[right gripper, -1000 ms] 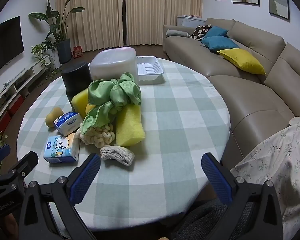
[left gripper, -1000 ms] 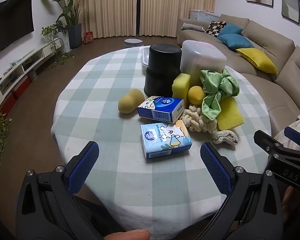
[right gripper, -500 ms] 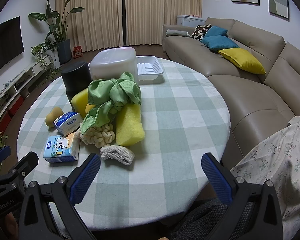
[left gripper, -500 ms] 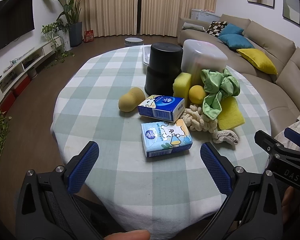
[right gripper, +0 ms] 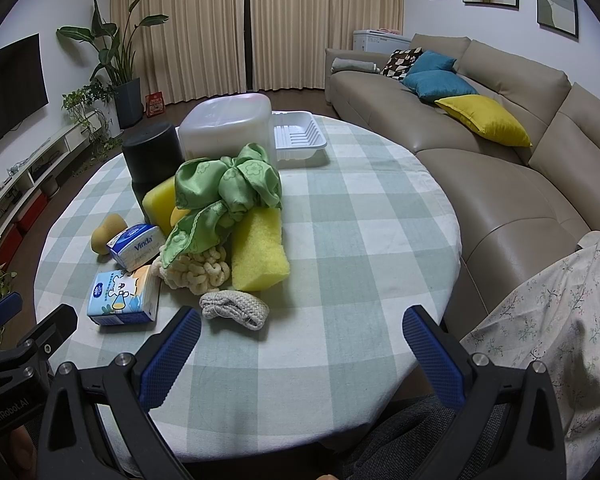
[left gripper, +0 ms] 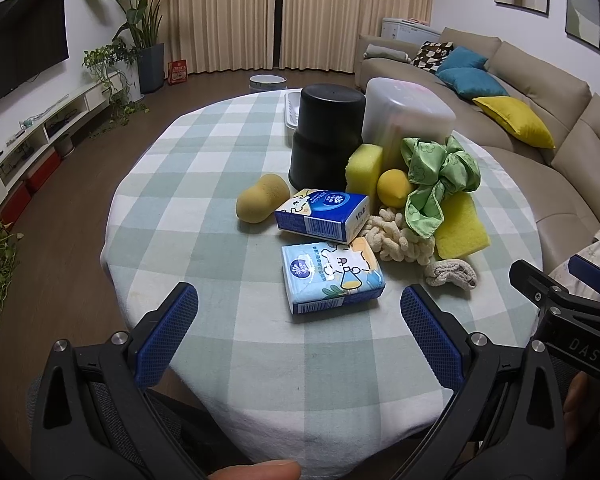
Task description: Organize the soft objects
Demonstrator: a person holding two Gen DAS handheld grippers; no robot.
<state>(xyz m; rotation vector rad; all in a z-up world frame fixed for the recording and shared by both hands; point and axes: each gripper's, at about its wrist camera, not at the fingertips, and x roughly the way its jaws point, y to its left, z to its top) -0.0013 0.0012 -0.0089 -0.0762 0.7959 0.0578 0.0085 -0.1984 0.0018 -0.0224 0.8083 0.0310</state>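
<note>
A heap of soft things lies on the round checked table [left gripper: 204,184]: two blue tissue packs [left gripper: 332,276] [left gripper: 322,216], a tan sponge [left gripper: 262,197], yellow sponges [left gripper: 462,226] [left gripper: 365,168], a yellow ball [left gripper: 394,188], a green cloth [left gripper: 440,172], a cream chenille piece [left gripper: 396,236] and a grey knitted cloth [left gripper: 452,274]. In the right wrist view the green cloth [right gripper: 224,196], big yellow sponge [right gripper: 260,252] and knitted cloth [right gripper: 234,308] lie ahead left. My left gripper [left gripper: 300,332] hovers open just short of the nearer tissue pack. My right gripper [right gripper: 302,352] is open over the table's near edge, empty.
An upturned black container [left gripper: 326,136], a translucent lidded tub [left gripper: 408,116] and a white tray [right gripper: 298,136] stand behind the heap. A beige sofa [right gripper: 500,168] with cushions runs along the right. A person's patterned clothing [right gripper: 548,320] is at the near right.
Both grippers have barely shifted; the view of the table is almost the same. Nothing was taken hold of or let go.
</note>
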